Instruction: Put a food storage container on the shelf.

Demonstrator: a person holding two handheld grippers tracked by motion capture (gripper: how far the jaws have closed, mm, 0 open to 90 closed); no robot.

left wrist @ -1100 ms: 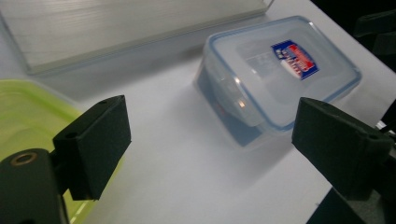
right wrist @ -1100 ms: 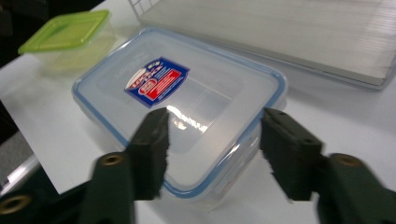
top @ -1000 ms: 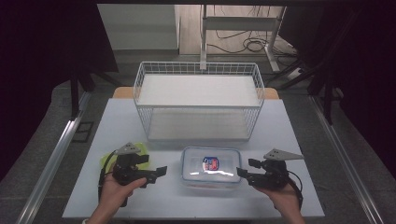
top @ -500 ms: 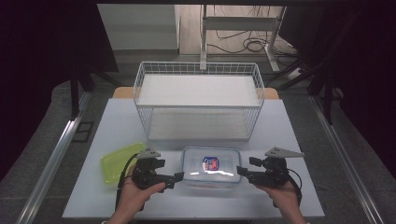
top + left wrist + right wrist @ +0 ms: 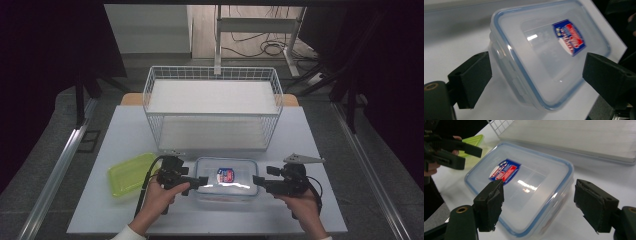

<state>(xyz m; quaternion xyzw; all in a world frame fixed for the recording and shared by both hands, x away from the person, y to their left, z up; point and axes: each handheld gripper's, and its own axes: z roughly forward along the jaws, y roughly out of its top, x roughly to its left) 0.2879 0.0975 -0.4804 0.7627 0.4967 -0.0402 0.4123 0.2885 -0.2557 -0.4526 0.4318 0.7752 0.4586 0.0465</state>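
- Clear lidded box (image 5: 226, 179) sits at the table's (image 5: 320, 150) near edge, just before the wire basket (image 5: 212, 107).
- Left gripper (image 5: 201, 181) spread wide at the box's left end, seemingly not touching.
- Right gripper (image 5: 257, 181) has just been opening; its jaws stand apart around the box's right end without pressing it.
- Green lid (image 5: 131, 172) lies left.

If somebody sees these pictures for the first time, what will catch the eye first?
Probably the clear lidded container with its red and blue label, at the table's near edge, flanked by the left gripper and the right gripper, both open. Behind stands a white wire basket; a green lid lies at left.
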